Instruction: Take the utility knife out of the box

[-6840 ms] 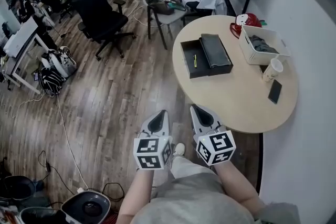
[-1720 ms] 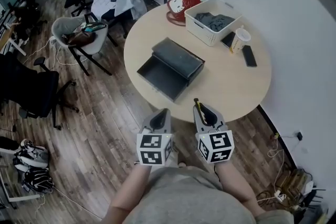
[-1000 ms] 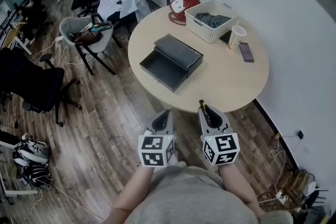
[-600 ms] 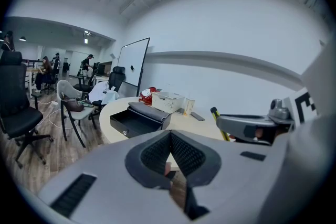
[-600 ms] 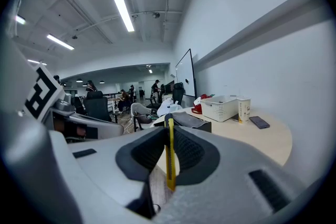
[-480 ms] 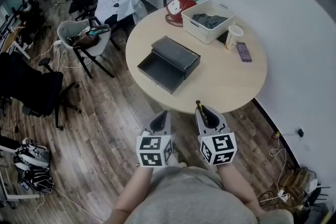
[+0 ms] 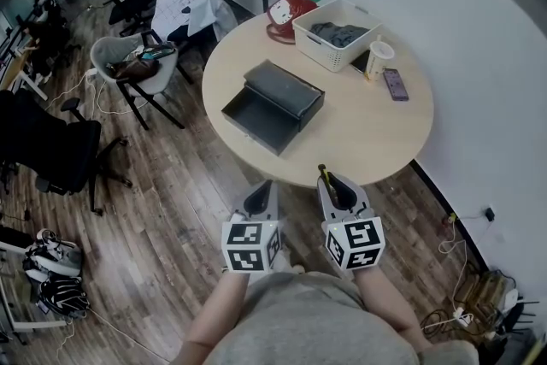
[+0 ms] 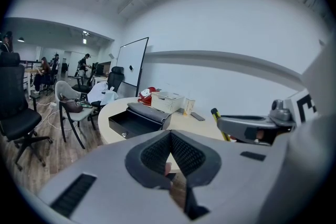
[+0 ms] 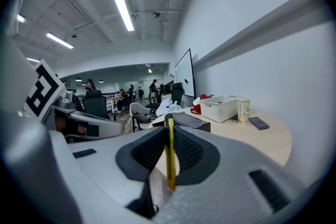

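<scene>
A dark open box (image 7: pixel 272 105) lies on the round wooden table (image 7: pixel 367 141), its tray empty and its lid resting beside it. My right gripper (image 7: pixel 332 186) hovers off the table's near edge, shut on a yellow utility knife (image 7: pixel 325 177). In the right gripper view the knife (image 9: pixel 170 160) stands upright between the pads, with the box (image 9: pixel 190 122) beyond it. My left gripper (image 7: pixel 261 197) hangs beside it over the floor, shut with nothing in it. The left gripper view shows its pads (image 8: pixel 157 152) pressed together, and the box (image 8: pixel 137 119) ahead on the table.
At the table's far side stand a white basket (image 7: pixel 342 32), a paper cup (image 7: pixel 377 58), a phone (image 7: pixel 396 85) and a red object (image 7: pixel 285 15). A cluttered chair (image 7: pixel 137 64) stands left of the table. A white wall runs along the right.
Several seconds ago the knife lay in the box and both grippers were empty; now it sits in my right gripper. Over the last second only the head view has shifted slightly.
</scene>
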The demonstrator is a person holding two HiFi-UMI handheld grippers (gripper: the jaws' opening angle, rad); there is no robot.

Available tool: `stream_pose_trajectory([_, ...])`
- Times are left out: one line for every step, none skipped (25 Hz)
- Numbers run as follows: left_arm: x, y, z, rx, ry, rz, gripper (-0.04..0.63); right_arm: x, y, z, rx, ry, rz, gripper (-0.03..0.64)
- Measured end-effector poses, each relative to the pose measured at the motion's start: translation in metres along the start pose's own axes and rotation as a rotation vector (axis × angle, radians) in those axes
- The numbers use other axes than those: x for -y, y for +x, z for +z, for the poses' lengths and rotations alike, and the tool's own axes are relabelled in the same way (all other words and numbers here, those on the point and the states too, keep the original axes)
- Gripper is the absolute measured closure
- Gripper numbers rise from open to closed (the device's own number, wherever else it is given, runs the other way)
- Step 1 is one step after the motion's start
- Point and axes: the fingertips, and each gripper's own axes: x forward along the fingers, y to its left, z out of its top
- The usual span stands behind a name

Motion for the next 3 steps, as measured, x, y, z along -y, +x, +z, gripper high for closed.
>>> stream_pose_trajectory([0.0003, 0.0009, 0.0007, -0.001, 0.0, 0.0, 0.595, 0.0009, 0.0004, 0.0006, 0.001, 0.0, 0.0, 0.571])
stream_pose_trajectory([0.0006, 0.0016, 0.0013, -0.002, 0.001, -0.001, 0.595, 0.0016, 0.0006, 0.0013, 0.001, 0.0, -0.001, 0.571])
stream_pose_trajectory([0.001, 0.0022, 0.0019, -0.003, 0.002, -0.001, 0.595, 0.0023, 0.0008, 0.0019, 0.002, 0.0, -0.001, 0.571])
